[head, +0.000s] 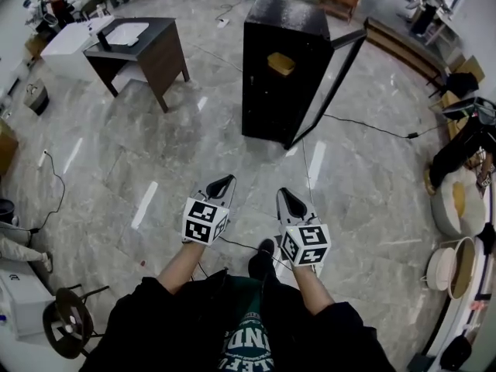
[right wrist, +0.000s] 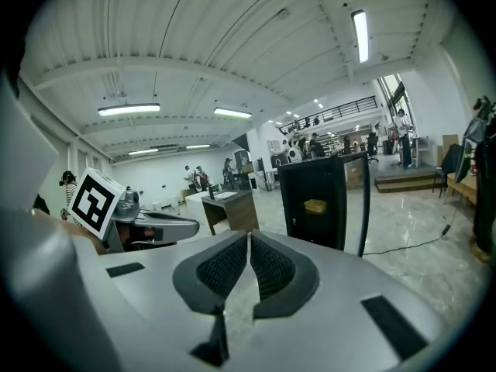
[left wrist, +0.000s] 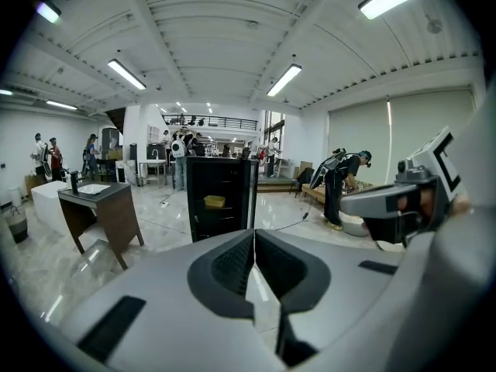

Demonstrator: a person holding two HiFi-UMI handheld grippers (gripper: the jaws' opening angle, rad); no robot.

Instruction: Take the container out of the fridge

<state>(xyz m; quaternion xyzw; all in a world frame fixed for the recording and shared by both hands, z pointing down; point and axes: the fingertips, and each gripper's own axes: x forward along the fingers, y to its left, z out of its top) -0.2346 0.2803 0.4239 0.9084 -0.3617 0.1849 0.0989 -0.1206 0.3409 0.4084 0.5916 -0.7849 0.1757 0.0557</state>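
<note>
At twelve o'clock on the grey marble floor (head: 155, 153), the tall black fridge (head: 287, 18) is seen, its glass door (head: 331, 86) swung open, the small yellow container (head: 280, 63) shelved inside. Down at six o'clock, left gripper (head: 222, 183) and right gripper (head: 291, 200) are held with jaws pressed together, nothing pinched.

Left grey two-jaw gripper (head: 220, 185): jaws together, nothing between. Right grey two-jaw gripper (head: 292, 202): same. Side by side, pointing forward; bare forearms (head: 180, 266) extended.
</note>
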